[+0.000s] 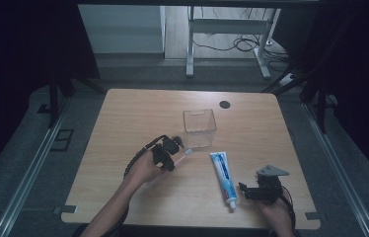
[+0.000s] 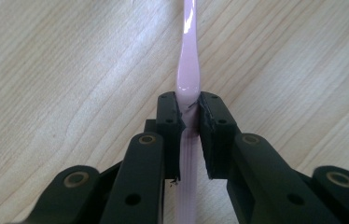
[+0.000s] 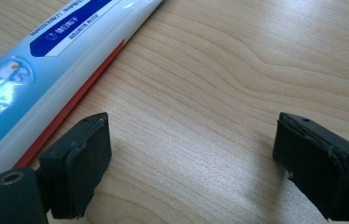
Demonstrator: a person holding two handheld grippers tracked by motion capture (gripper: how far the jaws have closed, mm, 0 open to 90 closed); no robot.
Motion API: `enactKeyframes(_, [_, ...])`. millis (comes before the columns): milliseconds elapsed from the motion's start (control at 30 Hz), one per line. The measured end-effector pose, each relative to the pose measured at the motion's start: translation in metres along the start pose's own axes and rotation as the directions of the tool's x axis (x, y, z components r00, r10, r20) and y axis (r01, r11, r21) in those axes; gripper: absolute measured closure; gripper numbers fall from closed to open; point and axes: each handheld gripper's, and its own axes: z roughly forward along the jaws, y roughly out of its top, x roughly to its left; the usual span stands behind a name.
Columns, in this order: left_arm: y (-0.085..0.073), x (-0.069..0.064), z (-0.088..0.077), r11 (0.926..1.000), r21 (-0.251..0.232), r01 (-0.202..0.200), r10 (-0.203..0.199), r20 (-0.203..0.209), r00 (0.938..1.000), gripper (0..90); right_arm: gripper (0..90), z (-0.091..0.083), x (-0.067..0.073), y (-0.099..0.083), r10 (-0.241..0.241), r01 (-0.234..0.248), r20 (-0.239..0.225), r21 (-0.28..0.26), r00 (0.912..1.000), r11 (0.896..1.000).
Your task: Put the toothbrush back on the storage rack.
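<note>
My left gripper [image 1: 173, 157] is shut on a pink toothbrush [image 2: 188, 70], whose white bristle head [image 1: 188, 152] points toward a clear plastic box [image 1: 200, 128] at the table's middle. In the left gripper view the handle runs straight up from between the closed pads [image 2: 169, 119]. A blue and white toothpaste tube [image 1: 223, 177] lies on the table to the right, its cap toward the near edge. My right gripper [image 1: 244, 191] rests just right of the tube's cap end, open, with bare wood between its pads [image 3: 86, 161]; the tube [image 3: 37, 60] lies beyond its left jaw.
The wooden table [image 1: 123, 118] has a black round grommet [image 1: 225, 104] near its far edge. Beyond the table stand a white metal frame [image 1: 227, 29] and loose cables on the floor. Dark curtains hang on both sides.
</note>
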Motion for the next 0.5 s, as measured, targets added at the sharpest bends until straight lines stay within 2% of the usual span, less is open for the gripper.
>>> enactKeyframes(200, [0.000, -0.002, -0.008, 0.9988, -0.045, -0.018, 0.019, 0.016, 0.9997, 79.2, 11.0, 0.000, 0.000, 0.000, -0.001, 0.001, 0.000, -0.001, 1.0000, 1.000])
enactKeyframes(500, [0.002, -0.006, -0.023, 0.9909, -0.129, -0.038, 0.043, 0.037, 0.9984, 79.2, 11.0, 0.000, 0.000, 0.000, 0.001, -0.001, 0.000, 0.002, 1.0000, 1.000])
